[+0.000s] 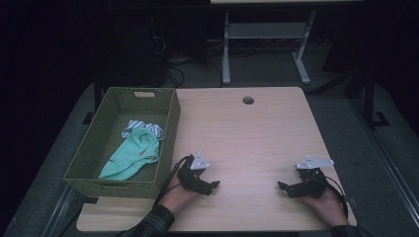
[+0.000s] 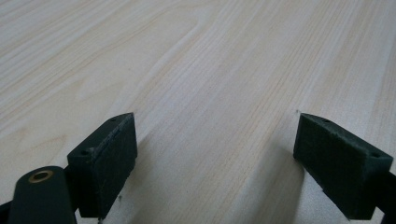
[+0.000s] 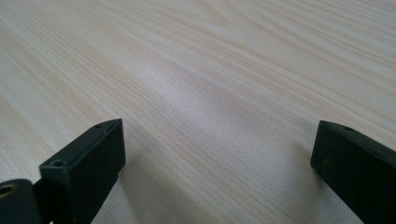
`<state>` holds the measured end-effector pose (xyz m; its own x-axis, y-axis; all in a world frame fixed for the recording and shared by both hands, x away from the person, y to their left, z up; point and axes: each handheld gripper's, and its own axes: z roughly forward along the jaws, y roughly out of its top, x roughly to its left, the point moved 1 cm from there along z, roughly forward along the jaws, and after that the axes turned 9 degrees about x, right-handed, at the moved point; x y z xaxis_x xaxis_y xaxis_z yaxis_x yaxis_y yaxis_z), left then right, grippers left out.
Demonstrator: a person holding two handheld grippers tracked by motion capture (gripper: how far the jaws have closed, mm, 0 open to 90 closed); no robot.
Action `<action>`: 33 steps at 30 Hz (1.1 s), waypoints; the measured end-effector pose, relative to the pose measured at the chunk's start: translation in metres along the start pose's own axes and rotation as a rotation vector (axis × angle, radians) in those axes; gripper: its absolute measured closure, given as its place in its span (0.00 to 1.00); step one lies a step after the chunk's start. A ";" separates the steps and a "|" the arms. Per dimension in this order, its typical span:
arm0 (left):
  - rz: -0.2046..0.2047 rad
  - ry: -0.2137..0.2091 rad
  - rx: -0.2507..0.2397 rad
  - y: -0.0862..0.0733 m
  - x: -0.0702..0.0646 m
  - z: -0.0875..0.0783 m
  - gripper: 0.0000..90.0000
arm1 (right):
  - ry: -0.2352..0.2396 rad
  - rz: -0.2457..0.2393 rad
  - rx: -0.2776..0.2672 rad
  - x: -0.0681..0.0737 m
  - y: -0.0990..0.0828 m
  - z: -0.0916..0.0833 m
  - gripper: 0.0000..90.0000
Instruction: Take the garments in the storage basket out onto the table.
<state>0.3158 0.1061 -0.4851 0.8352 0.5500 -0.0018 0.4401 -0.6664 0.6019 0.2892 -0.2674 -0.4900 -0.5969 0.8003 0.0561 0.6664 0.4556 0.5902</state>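
Observation:
My left gripper [image 1: 213, 186] rests low on the pale wooden table [image 1: 247, 138] near its front edge, just right of the basket, held in a hand. It is open, and between its black pads [image 2: 109, 154] lies bare wood. Farther right, my right gripper [image 1: 282, 187] sits on the table in the other hand, pointing left toward the first. Its jaws stand wide apart too, with nothing but wood grain between the pads [image 3: 93, 154]. In both gripper views [image 2: 215, 135] [image 3: 217, 149] the jaws stay close above the tabletop.
A green woven basket [image 1: 170, 133] stands on the table's left side, holding a mint-green garment [image 1: 132, 155] and a striped cloth [image 1: 143, 127]. A round cable hole [image 1: 248, 100] is at the far edge. Desk legs and cables stand on the dark floor beyond.

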 end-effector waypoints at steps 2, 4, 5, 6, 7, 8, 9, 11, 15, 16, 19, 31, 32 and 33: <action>0.003 -0.004 0.002 -0.001 0.000 -0.001 0.14 | -0.003 0.001 0.002 0.000 0.000 0.000 0.03; 0.004 -0.005 0.002 -0.001 0.001 -0.001 0.14 | -0.006 0.002 0.003 0.001 0.000 0.000 0.03; 0.006 -0.005 0.007 0.000 0.001 -0.001 0.14 | -0.014 -0.008 0.007 0.002 0.000 0.000 0.03; 0.011 -0.007 0.023 0.002 0.001 -0.001 0.14 | -0.014 -0.009 0.006 0.002 0.000 0.000 0.03; 0.007 -0.005 0.031 0.003 0.002 -0.001 0.14 | -0.015 -0.008 0.006 0.002 0.000 0.000 0.03; 0.002 -0.004 0.033 0.003 0.002 -0.001 0.14 | -0.016 -0.010 0.006 0.002 0.000 0.000 0.03; -0.002 0.000 0.031 0.003 0.002 -0.001 0.14 | -0.012 -0.005 0.006 0.002 0.000 0.000 0.03; -0.008 -0.003 0.036 0.004 0.003 -0.001 0.14 | -0.013 -0.006 0.005 0.001 0.000 0.000 0.03; -0.015 -0.010 0.048 0.007 0.005 0.000 0.14 | -0.015 -0.009 0.006 0.001 0.000 0.000 0.03; -0.024 -0.010 0.050 0.008 0.006 0.000 0.15 | -0.014 -0.007 0.004 0.001 0.000 0.001 0.03; -0.027 -0.009 0.060 0.010 0.006 0.000 0.15 | -0.015 -0.009 0.005 0.001 0.000 0.001 0.03; -0.022 -0.013 0.069 0.014 0.009 -0.003 0.15 | -0.016 -0.005 0.009 0.001 0.000 0.000 0.03; -0.029 -0.012 0.071 0.014 0.009 -0.004 0.15 | -0.016 -0.006 0.010 0.001 0.000 0.000 0.03; -0.024 -0.008 0.070 0.014 0.009 -0.005 0.15 | -0.017 -0.006 0.010 0.001 0.000 0.000 0.03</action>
<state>0.3282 0.1044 -0.4725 0.8266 0.5624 -0.0222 0.4820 -0.6869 0.5440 0.2884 -0.2662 -0.4901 -0.5932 0.8041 0.0395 0.6676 0.4639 0.5823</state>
